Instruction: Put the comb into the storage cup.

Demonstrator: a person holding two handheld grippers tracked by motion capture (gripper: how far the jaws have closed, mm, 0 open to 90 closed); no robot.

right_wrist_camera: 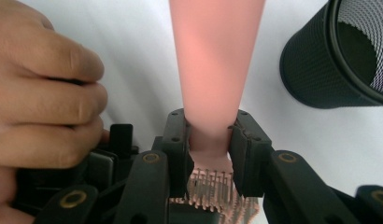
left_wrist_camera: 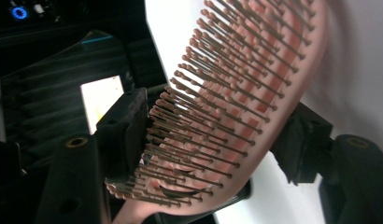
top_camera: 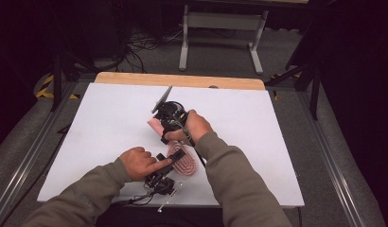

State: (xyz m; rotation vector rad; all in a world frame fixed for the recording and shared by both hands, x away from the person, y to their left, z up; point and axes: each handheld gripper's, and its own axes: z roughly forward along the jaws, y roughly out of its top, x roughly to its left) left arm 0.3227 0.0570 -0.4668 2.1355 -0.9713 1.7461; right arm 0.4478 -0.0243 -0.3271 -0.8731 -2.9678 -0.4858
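A pink hairbrush (top_camera: 185, 165) lies across the middle of the white table top (top_camera: 111, 118), with its handle (right_wrist_camera: 215, 51) pointing away from me. My right gripper (right_wrist_camera: 210, 140) is shut on the narrow neck of the handle, just above the bristles; in the high view the right gripper (top_camera: 168, 135) sits under my right hand. My left gripper (left_wrist_camera: 213, 140) holds the brush head (left_wrist_camera: 236, 93), one pad on the bristle tips and the other on the back. The left gripper (top_camera: 177, 158) reaches in from the near edge.
A black mesh cup (right_wrist_camera: 334, 51) stands upright on the table, just to the right of the handle in the right gripper view. The table's wooden far edge (top_camera: 182, 80) lies beyond my hands. A cable (top_camera: 135, 198) trails off the near edge.
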